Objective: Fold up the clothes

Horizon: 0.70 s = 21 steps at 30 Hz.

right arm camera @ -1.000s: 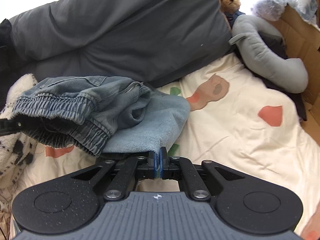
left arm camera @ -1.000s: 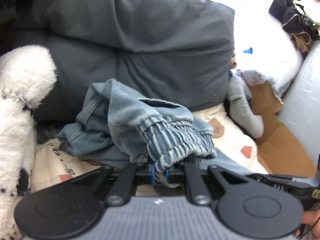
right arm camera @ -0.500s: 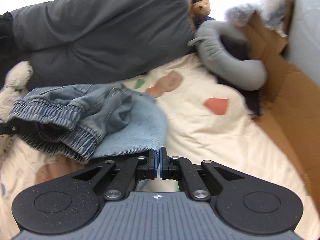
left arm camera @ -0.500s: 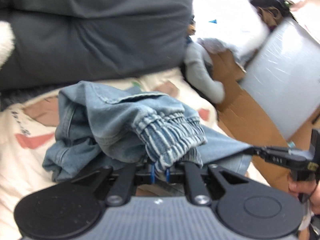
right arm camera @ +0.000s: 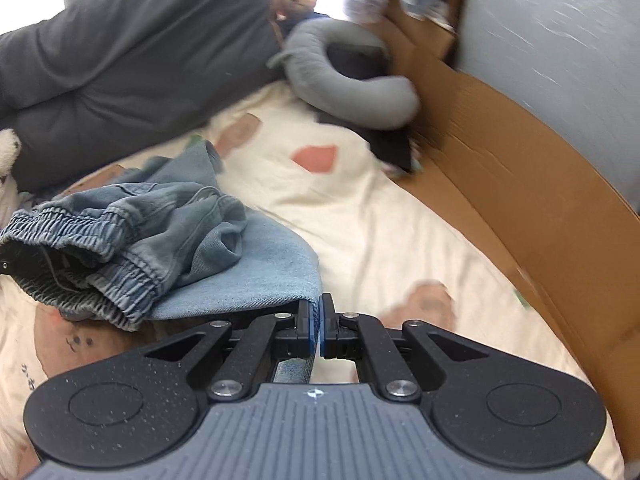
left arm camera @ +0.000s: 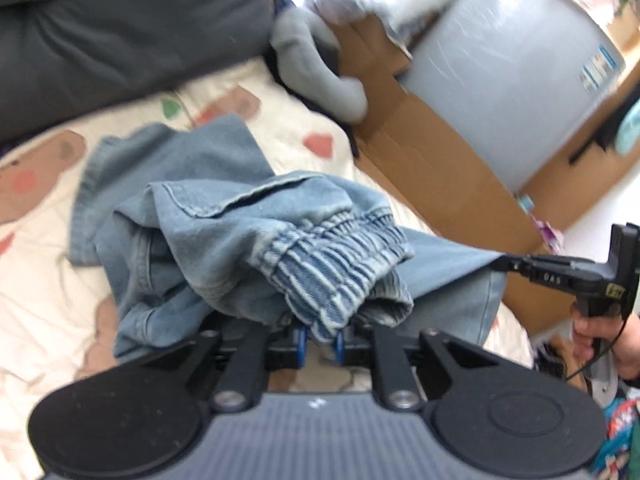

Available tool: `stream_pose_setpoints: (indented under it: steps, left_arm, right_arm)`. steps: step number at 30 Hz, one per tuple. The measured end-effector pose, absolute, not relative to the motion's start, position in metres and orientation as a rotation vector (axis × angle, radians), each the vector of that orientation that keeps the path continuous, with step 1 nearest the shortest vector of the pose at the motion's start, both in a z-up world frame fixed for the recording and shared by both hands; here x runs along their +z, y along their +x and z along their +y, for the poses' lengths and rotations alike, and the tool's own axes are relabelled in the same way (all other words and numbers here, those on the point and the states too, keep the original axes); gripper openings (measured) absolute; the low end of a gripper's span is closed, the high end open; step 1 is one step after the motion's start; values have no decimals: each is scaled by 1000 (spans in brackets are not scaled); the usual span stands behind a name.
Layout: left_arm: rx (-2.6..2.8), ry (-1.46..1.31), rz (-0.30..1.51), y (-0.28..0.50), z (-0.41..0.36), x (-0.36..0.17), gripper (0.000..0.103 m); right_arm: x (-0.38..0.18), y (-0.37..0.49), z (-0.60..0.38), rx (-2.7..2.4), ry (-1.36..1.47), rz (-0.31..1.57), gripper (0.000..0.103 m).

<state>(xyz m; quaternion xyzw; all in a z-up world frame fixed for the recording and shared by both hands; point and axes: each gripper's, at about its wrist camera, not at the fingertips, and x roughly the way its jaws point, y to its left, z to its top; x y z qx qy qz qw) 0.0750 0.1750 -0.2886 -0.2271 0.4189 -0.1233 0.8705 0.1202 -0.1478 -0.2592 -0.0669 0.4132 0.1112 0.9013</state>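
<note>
A pair of light blue jeans (left arm camera: 224,232) with an elastic waistband hangs bunched over the cream patterned bedsheet (left arm camera: 36,312). My left gripper (left arm camera: 320,344) is shut on the gathered waistband. My right gripper (right arm camera: 319,322) is shut on the edge of a flat denim part of the jeans (right arm camera: 240,280). The right gripper also shows at the right of the left wrist view (left arm camera: 508,264), pinching that denim edge. One leg end trails on the sheet behind the bundle.
A dark grey duvet (right arm camera: 120,52) lies at the back. A grey curved plush (right arm camera: 360,92) sits by a cardboard sheet (right arm camera: 520,200) and a large wrapped grey roll (left arm camera: 512,68) on the right. A white fluffy toy (right arm camera: 8,152) is at the left edge.
Both grippers have swung to the right with the jeans, toward the cardboard and the roll. The jeans have lifted and spread out more. Both grips are unchanged.
</note>
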Motion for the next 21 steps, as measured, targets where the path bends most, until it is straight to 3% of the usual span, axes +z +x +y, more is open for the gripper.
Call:
stream_pose_setpoints:
  steps: [8,12,21]
  left_arm:
    - [-374,-389,926,64,143,-284,28]
    - [-426,-379,921,66,131,-280,42]
    - [-470,-302,891,90,93,-274,54]
  right_arm:
    - [-251,74,-194,116,-69,853,0]
    - [-243,53,-218,53,-36,842,0]
    - [-234,9,-274,-96,25,839,0]
